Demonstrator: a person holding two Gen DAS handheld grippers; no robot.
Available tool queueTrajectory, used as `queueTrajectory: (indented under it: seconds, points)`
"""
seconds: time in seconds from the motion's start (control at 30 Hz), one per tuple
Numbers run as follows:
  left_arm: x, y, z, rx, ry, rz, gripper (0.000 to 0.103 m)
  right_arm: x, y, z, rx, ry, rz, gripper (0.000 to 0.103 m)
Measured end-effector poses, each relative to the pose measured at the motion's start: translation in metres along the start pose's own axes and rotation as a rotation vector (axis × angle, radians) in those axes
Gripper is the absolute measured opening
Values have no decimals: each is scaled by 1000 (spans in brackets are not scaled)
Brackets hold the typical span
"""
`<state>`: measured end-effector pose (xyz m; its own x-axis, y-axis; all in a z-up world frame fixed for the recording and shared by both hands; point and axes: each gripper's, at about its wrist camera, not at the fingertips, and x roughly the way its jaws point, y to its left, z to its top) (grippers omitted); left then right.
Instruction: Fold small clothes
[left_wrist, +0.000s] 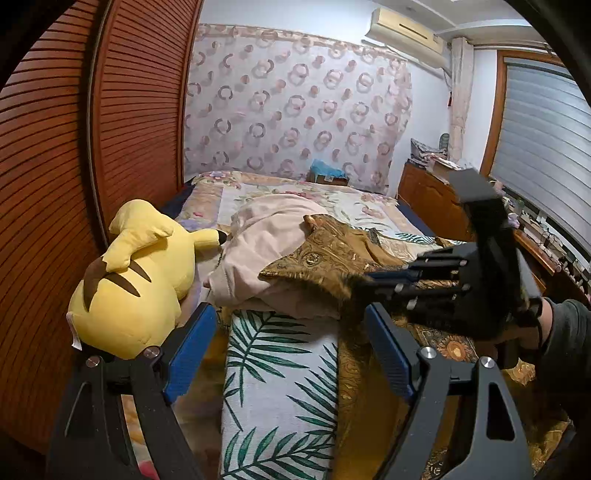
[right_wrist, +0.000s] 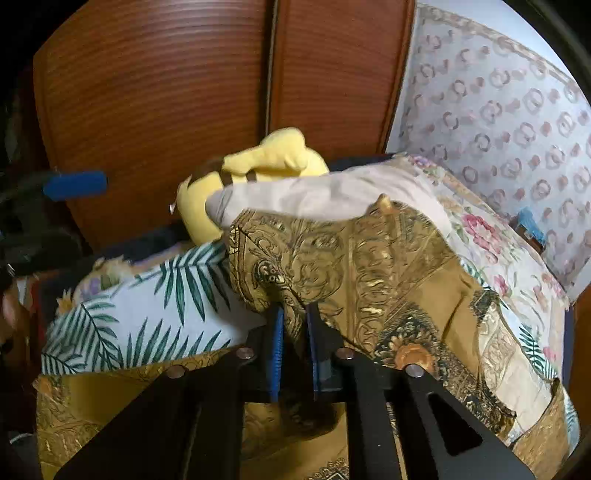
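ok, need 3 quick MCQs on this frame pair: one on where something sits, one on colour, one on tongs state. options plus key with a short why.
1. Where is the yellow plush toy?
A. On the dresser by the window
B. On the bed beside the slatted wooden doors
C. On the floor under the bed

2. What colour is the patterned garment being handled?
A. Golden brown
B. Bright red
C. Plain white

3. How do the two tongs stand?
A. Both shut on cloth
B. Left shut on the toy, right open
C. Left tongs open, right tongs shut on the garment

Key:
1 B, the toy lies at the bed's edge next to the slatted wooden doors.
2 A, the cloth is ochre-gold with dark ornament.
3 C, the left pads stand wide apart with nothing between; the right pads pinch a fold of the garment.
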<state>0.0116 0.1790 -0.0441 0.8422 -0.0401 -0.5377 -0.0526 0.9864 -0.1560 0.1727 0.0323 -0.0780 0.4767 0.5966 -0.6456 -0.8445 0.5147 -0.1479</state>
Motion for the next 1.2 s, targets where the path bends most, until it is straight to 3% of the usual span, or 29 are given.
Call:
queueTrajectory:
  seconds: [0.17,0.33,0.43,0.5,0.67,0.83,0.87,0.9,0.93,1.03,1.2]
  points:
    - [4,-6,0,8,9,-10,83,-24,-33,-14,148,-72,-49,10]
    - [9,-16,1,29,15,-21,83,-47,-63,-39,245,-71,-125,10]
    - [13,-20,0,32,21,-18,83,-52,-66,-44,256,-80,-106,12]
    - [13,-20,0,29,22,-18,83,-47,-58,-36,239,-82,-63,26]
    - [13,-18,0,32,24,-11,83,-25,-30,-29,140,-74,51,42]
    - [13,-11,-5,22,28,1,83,14,-15,-24,68,-7,78,42]
    - [13,-10,-6,20,29,2,83,17,-14,-25,62,1,78,33]
    - [14,-9,-6,16,30,2,83,21,-16,-23,57,7,81,8]
    - [14,-8,-7,14,31,2,83,21,-18,-25,54,0,77,4]
    - [15,-7,-8,13,34,1,83,12,-26,-20,104,-50,58,2]
    - [17,-11,-8,18,35,-5,83,-12,-56,-44,250,-76,-45,2]
